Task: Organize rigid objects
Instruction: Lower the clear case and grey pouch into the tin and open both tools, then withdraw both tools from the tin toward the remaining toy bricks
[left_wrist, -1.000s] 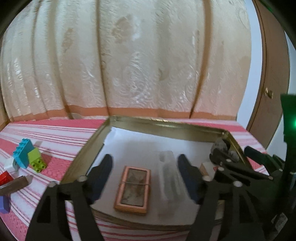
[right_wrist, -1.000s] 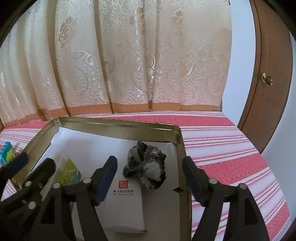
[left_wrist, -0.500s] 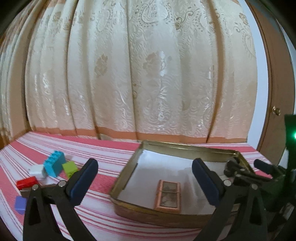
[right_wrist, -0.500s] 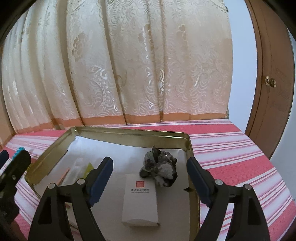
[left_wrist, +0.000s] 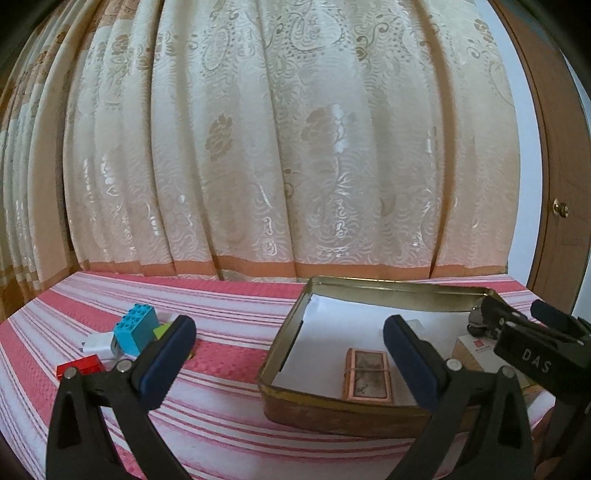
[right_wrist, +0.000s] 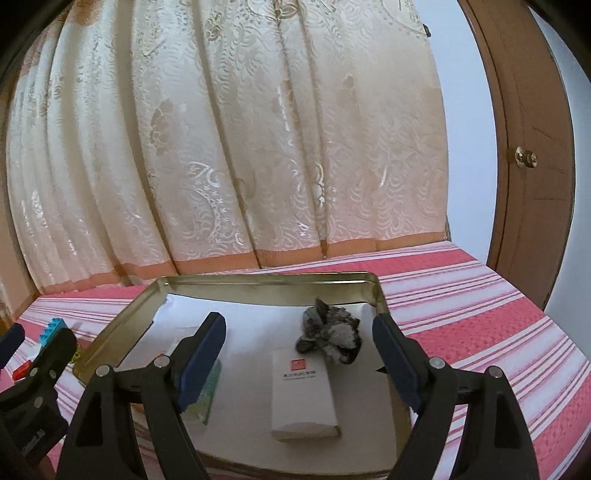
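A gold tin (left_wrist: 388, 284) lined with white paper sits on the red striped cloth. In it lie a copper-framed box (left_wrist: 367, 376), a white card box (right_wrist: 303, 395), a dark rock-like lump (right_wrist: 328, 334) and a green-yellow packet (right_wrist: 207, 391) half hidden by a finger. Toy blocks lie left of the tin: blue (left_wrist: 135, 332), white (left_wrist: 98, 345), red (left_wrist: 79, 367). My left gripper (left_wrist: 288, 354) is wide open and holds nothing, straddling the tin's left wall. Over the tin's near side my right gripper (right_wrist: 299, 350) stands open, also with nothing in it.
A cream patterned curtain (left_wrist: 295, 166) hangs close behind the surface. A brown door (right_wrist: 524, 158) with a brass knob stands at the right. The two grippers are close together; my left gripper (right_wrist: 35, 338) shows at the left edge of the right wrist view.
My left gripper opened wider, drew back out of the tin and swung left, so the blocks came into view. My right gripper drew back a little from the tin.
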